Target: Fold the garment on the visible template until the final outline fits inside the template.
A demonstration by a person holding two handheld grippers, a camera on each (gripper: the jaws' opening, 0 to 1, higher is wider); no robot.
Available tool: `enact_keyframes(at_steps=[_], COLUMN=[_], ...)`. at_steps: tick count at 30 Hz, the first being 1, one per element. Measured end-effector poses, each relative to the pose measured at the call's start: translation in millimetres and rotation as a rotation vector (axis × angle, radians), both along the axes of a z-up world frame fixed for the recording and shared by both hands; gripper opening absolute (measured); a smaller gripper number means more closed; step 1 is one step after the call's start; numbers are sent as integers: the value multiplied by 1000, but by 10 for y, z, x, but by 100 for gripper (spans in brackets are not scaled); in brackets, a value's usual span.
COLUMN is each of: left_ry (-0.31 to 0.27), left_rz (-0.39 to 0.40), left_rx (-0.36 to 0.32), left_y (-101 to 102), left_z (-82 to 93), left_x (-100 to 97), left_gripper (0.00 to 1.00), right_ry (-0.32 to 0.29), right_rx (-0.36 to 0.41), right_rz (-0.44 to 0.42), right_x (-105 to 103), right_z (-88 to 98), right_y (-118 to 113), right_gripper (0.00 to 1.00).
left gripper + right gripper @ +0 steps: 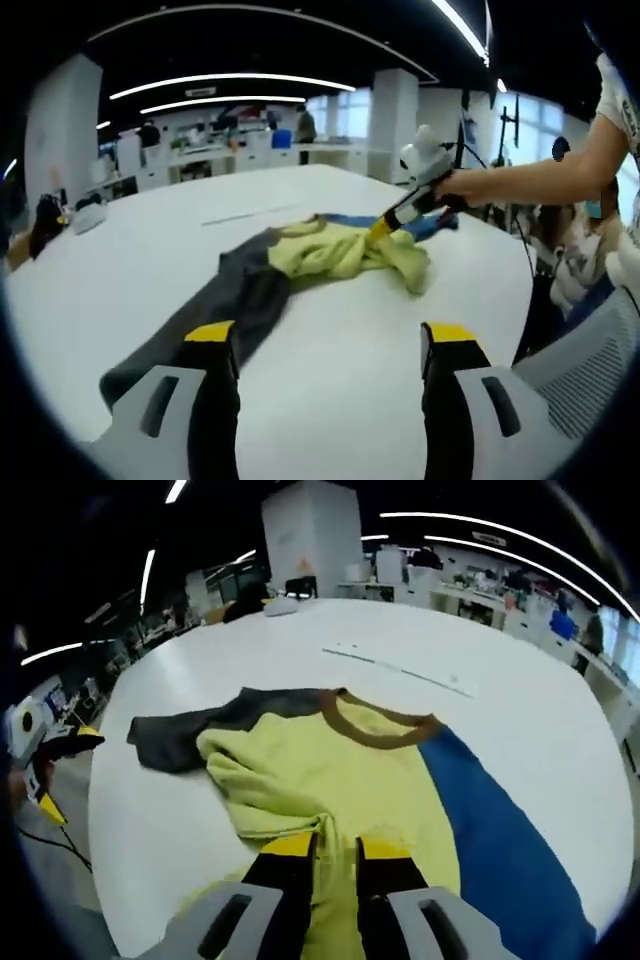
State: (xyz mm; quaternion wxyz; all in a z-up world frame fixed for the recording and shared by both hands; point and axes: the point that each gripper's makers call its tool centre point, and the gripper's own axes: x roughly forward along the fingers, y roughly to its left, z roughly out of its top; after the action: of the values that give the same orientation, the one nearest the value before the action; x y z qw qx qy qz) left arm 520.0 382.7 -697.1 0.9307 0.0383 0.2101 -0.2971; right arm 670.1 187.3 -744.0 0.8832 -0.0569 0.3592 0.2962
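The right gripper [334, 848] had its jaws nearly pressed together, pinching a bunched fold of the garment [340, 770] (its yellow body, with a brown collar, one grey sleeve and one blue). The garment lay crumpled on the white table [520, 710], with a thin line of tape [400, 667] beyond its collar. The left gripper [330, 345] hovered with its yellow-tipped jaws spread wide and holding nothing, just short of the grey sleeve [215, 300]. In the left gripper view, a person's arm [540, 180] reached in from the right.

Large white table [330, 370], crumpled yellow, grey and blue garment [330, 770] on it, thin marked line [400, 668] beyond
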Motion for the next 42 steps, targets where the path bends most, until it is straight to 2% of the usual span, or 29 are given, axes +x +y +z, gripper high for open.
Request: enact_keyframes(at_steps=[4,10,15,20,24,28,32,34,37,39,42], left_ry=[-9,-22,-22,-32,-26,-36,-32,-32,-28,-33,-23], left_rz=[1,0,0,12,-16,-36,-35,-32,-34,-47,-43], left_rx=[6,-8,2,-9,8,52,43,62,79,127,138], left_y=[-69,-181,-253,-355,-502,-617,-733,-769,-837,-858,-896], left_z=[8,21,-9,4,-44,-109,-157,-199,-266,-331,-398], left_x=[79,197,281,414,466,513,557,589,639,673,724], left_gripper=[69,65,60,57,56,53,50,48,47,47,43], right_ry=[-27,-40,-34,-28,-42,-35,-3,5,3,-4,-10], right_rx=[11,36,40,34,37,24,36,27,10,6,6], right_rz=[21,62,85,110,116,139,136,145,151,140,125], right_x=[-43,-338,-567,-796,-940,-1091,-1236,-1295,-1327,-1324,-1314], right_z=[131,313,351,326,319,210,49,-32,-121,-170,-221], right_y=[-40,-19,3,37,68,78,85,94,91,87,105], right_gripper=[33,46,51,51,49,46,44,44,42,40,36])
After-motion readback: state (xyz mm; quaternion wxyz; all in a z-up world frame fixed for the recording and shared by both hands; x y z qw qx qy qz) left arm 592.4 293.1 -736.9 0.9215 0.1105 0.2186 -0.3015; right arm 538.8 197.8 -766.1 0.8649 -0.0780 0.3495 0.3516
